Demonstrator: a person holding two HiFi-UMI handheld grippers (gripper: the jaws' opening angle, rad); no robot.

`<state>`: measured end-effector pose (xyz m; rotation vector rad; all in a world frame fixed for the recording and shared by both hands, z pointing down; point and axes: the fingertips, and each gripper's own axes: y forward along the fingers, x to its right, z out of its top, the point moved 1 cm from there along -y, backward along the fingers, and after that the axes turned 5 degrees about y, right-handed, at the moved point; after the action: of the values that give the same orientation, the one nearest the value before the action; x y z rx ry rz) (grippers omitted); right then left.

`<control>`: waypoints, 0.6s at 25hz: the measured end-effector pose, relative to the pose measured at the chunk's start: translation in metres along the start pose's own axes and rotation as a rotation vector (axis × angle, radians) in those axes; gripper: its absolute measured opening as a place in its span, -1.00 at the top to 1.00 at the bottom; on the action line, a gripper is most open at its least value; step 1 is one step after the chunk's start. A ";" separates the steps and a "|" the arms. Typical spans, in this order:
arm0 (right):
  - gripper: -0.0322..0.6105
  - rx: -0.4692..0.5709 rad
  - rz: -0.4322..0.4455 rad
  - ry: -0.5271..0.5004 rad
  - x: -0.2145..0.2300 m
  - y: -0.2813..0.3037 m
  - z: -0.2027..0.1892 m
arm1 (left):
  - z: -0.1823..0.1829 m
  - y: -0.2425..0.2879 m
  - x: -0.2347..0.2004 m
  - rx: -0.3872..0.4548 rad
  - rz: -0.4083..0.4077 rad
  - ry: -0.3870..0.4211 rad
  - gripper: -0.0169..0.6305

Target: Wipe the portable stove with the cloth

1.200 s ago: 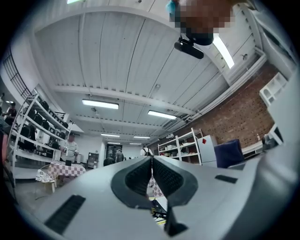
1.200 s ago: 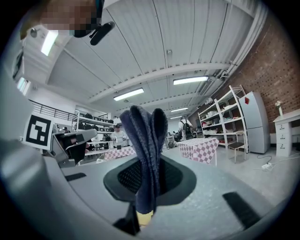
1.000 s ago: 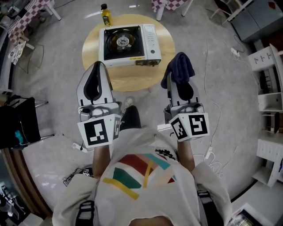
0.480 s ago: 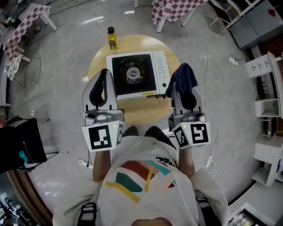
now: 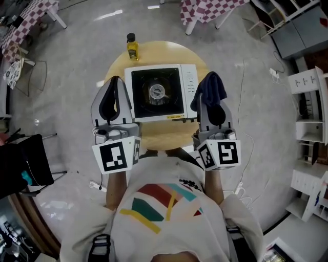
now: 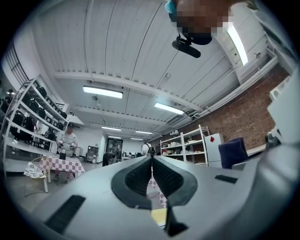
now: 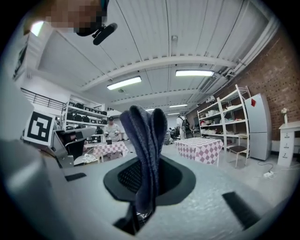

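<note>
A white portable stove (image 5: 161, 92) with a black top and a round burner sits on a round wooden table (image 5: 148, 128). My right gripper (image 5: 209, 88) is shut on a dark blue cloth (image 5: 210, 88), held just right of the stove's control panel; the cloth (image 7: 143, 145) stands up between the jaws in the right gripper view. My left gripper (image 5: 110, 87) is shut with nothing in it, its tips beside the stove's left edge. Both grippers point upward and forward, level with the room, in their own views.
A yellow bottle (image 5: 132, 47) with a black cap stands at the table's far edge, behind the stove. Checkered tables (image 5: 207, 9) stand beyond. A black chair (image 5: 23, 161) is at the left, white shelving (image 5: 307, 102) at the right, a cable (image 5: 246, 128) on the floor.
The stove and table have come closer in the head view, now lying between the two grippers. Both grippers have kept their hold and stayed shut.
</note>
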<state>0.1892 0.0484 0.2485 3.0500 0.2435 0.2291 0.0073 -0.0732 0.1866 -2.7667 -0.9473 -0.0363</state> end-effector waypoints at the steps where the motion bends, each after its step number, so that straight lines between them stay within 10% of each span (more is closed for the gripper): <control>1: 0.80 -0.002 0.013 0.008 0.000 0.003 0.000 | -0.001 0.002 0.000 -0.005 0.006 0.003 0.92; 9: 0.80 -0.078 0.013 -0.111 0.021 0.033 -0.009 | -0.007 0.015 0.006 -0.024 0.042 0.024 0.92; 15: 0.80 -0.259 -0.008 -0.546 0.063 0.091 -0.025 | -0.010 0.016 0.003 -0.041 0.058 0.035 0.92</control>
<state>0.2609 -0.0296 0.2904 2.7179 0.1698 -0.5248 0.0203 -0.0860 0.1935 -2.8200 -0.8664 -0.0961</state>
